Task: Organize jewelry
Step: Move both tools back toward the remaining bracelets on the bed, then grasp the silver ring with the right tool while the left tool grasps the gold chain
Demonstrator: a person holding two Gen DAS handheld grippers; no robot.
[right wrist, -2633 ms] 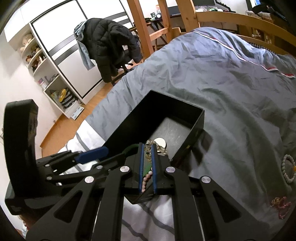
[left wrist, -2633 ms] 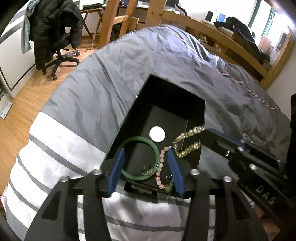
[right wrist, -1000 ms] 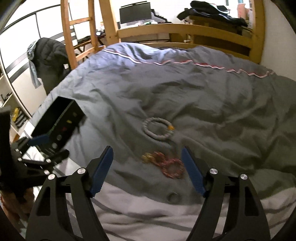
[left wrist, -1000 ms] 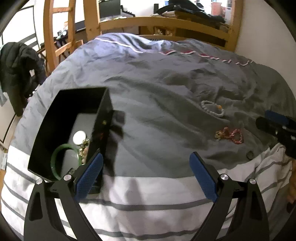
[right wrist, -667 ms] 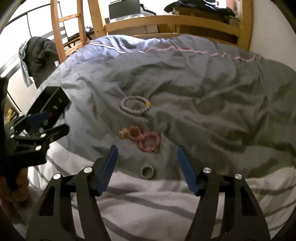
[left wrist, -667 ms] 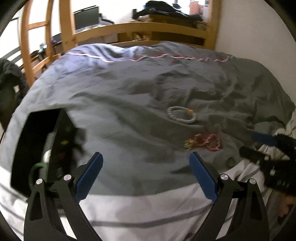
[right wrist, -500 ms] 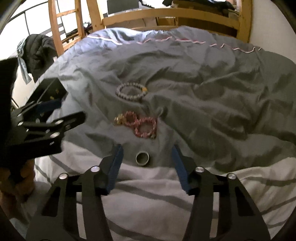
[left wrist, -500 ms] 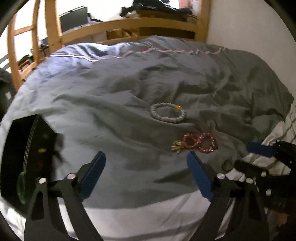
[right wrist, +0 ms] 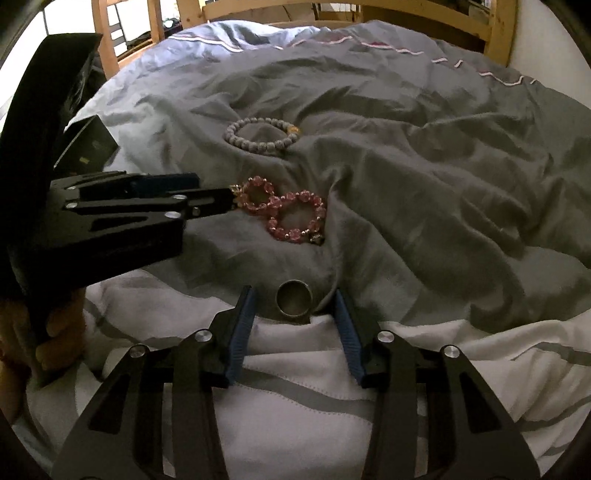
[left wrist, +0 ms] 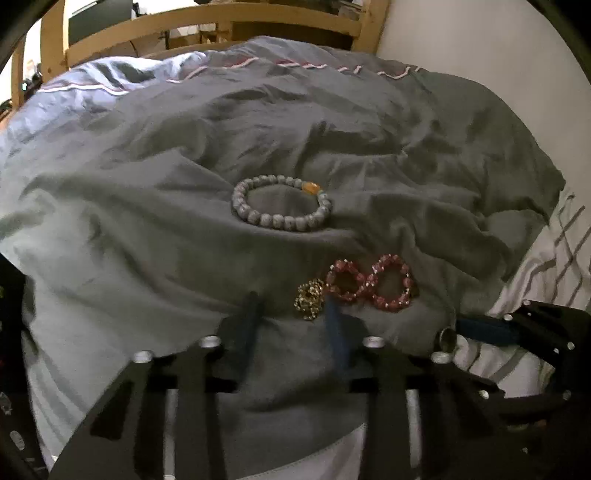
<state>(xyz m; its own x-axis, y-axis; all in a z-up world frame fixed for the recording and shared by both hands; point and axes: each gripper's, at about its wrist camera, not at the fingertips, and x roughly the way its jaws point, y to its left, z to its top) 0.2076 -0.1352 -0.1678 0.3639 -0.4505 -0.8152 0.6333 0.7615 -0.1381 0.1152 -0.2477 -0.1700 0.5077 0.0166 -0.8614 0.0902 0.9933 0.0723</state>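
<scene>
A silver ring lies on the grey duvet between the blue pads of my open right gripper; it also shows in the left wrist view. A pink bead bracelet twisted into two loops, with a gold charm, lies just beyond. My left gripper is open, its right fingertip beside the gold charm; it shows from the side in the right wrist view. A grey bead bracelet with one orange bead lies farther back, and it shows in the right wrist view.
The black jewelry box sits at the far left of the bed. A wooden bed rail runs along the back and a white wall stands at the right. A white striped sheet covers the near edge.
Both grippers left the black box and swung right over the bed. They have dropped close to the ring and the pink bracelet, and both jaws have narrowed.
</scene>
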